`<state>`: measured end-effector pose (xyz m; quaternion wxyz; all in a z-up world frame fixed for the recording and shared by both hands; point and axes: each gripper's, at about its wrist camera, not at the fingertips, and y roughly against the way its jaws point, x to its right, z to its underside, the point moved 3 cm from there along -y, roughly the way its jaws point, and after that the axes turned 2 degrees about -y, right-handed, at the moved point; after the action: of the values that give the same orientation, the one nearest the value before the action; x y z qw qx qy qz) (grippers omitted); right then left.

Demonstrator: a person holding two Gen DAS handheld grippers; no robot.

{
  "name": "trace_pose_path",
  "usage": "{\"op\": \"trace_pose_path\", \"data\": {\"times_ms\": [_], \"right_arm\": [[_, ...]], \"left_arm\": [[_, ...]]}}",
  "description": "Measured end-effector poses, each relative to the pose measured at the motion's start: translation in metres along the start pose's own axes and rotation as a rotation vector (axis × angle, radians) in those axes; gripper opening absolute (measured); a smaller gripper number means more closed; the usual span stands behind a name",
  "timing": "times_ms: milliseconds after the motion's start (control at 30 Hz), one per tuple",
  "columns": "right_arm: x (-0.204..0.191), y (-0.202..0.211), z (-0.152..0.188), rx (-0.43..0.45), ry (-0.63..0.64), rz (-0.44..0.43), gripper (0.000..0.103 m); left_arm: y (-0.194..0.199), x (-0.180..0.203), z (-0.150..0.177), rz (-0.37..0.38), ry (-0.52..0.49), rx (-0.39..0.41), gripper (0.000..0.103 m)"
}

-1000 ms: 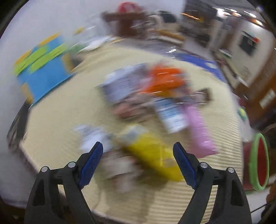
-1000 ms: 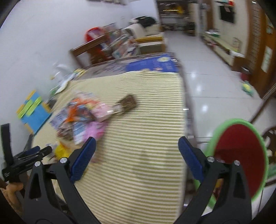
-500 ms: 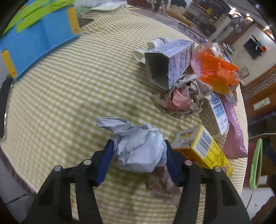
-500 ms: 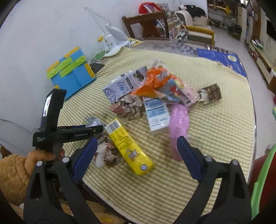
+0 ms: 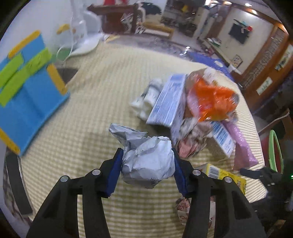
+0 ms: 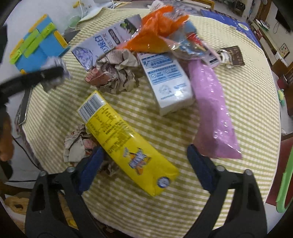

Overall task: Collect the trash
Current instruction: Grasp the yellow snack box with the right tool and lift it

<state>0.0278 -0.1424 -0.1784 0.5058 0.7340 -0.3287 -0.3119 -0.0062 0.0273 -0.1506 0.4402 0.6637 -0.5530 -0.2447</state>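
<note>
Crumpled grey paper ball (image 5: 148, 161), light and springy, sits pinched in the left tongs (image 5: 146, 170) above the bench (image 5: 91, 102). Right tongs (image 6: 144, 166), closing but spread, straddle the near yellow carton (image 6: 126, 142): stiff, glossy, best gripped across its narrow sides.

three cartons (image 6: 126, 144), three paper wads (image 5: 148, 163)

Home living room, checked tablecloth (image 5: 102, 87), wooden chair (image 5: 117, 16), wall-mounted television (image 5: 239, 33), tiled floor beyond
</note>
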Motion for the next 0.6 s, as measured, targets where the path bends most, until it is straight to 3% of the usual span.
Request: {"op": "trace_pose_path", "data": {"times_ms": [100, 167, 267, 600], "right_arm": [[-0.011, -0.011, -0.003, -0.013, 0.013, 0.018, 0.071], [-0.016, -0.014, -0.006, -0.016, 0.012, 0.015, 0.053], [-0.021, -0.008, -0.011, 0.005, 0.004, 0.036, 0.041], [-0.002, 0.113, -0.041, 0.373, -0.176, 0.091, 0.036]], "left_arm": [[0.005, 0.001, -0.011, 0.029, -0.026, 0.023, 0.049], [0.006, 0.007, -0.016, 0.047, -0.036, 0.032, 0.05], [0.009, 0.0, -0.024, 0.069, -0.038, 0.04, 0.05], [0.039, 0.019, -0.042, 0.094, -0.101, 0.127, 0.05]]}}
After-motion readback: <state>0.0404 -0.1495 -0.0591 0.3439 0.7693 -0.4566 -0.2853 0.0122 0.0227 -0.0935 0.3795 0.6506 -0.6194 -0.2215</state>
